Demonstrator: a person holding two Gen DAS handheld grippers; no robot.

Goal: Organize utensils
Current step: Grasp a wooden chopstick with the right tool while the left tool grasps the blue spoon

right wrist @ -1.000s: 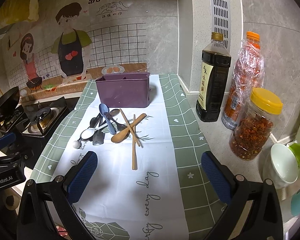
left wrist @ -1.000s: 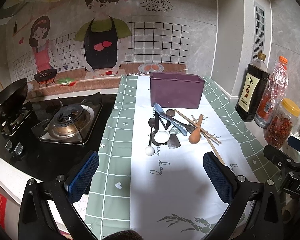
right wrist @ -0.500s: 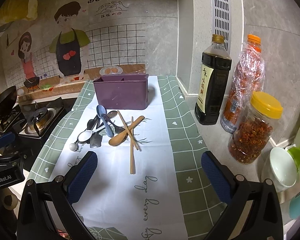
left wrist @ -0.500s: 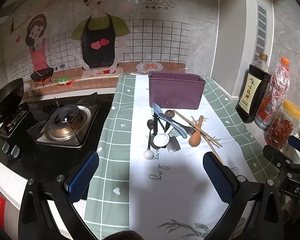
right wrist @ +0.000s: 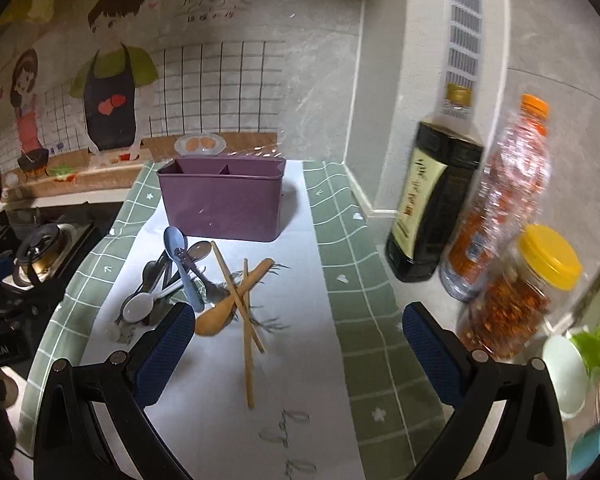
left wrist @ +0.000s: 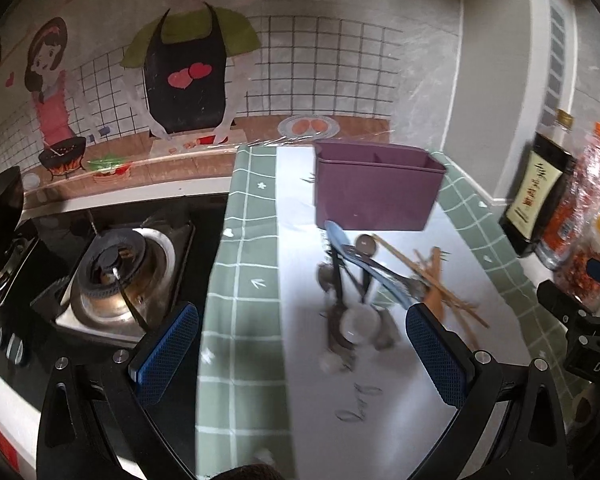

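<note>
Step in hand: approach, as I judge it; both grippers face the utensil pile, nothing lifted, nothing yet in the holder
Left gripper [left wrist: 302, 350]: released, jaws spread wide and empty; it hangs just near of the pile's left part, over the white runner [left wrist: 384, 432]
Right gripper [right wrist: 292, 354]: likewise spread and empty; its left pad [right wrist: 162, 354] sits just beside the wooden spoon [right wrist: 230, 304]
Utensil pile: middle of the runner, near side of the purple holder [right wrist: 220, 204]; blue spoon [right wrist: 180, 258], white spoon [right wrist: 138, 306] and dark metal pieces tangled on the left; wooden spoon and chopsticks [right wrist: 246, 320] crossed on the right
Holder: far end of the runner, upright, two compartments visible, both look empty
Next move: probably pick one loose piece; the chopsticks overlap the spoon, so a narrow, centred pinch would be needed
Bystanders: soy sauce bottle [right wrist: 430, 204] and chilli jar [right wrist: 520, 292] far right; gas burner [left wrist: 118, 276] left
</note>
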